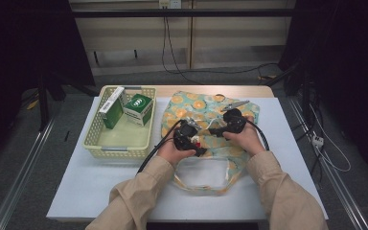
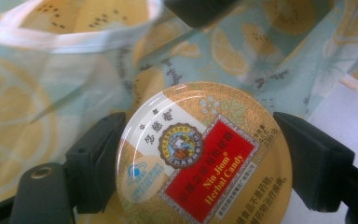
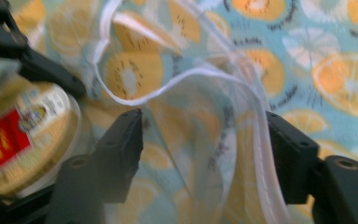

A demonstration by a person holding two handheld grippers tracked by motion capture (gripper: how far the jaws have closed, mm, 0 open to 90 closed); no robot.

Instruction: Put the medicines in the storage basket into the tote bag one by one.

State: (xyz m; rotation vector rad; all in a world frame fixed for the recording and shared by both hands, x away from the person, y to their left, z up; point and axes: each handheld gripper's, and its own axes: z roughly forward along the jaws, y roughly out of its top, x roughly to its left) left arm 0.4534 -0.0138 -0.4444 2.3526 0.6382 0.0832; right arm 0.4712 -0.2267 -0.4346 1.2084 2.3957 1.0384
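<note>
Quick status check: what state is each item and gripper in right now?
Candy tin: lid on, clamped in left gripper.
Right gripper: open, bag's white rim between its jaws.
Fruit-print bag: flat on table, mouth open.
Basket: upright, holds two green boxes.

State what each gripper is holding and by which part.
The left gripper clamps the round herbal candy tin across its rim, one jaw on each side. The right gripper holds nothing: its jaws stand open around the fruit-print bag's white-edged opening.
</note>
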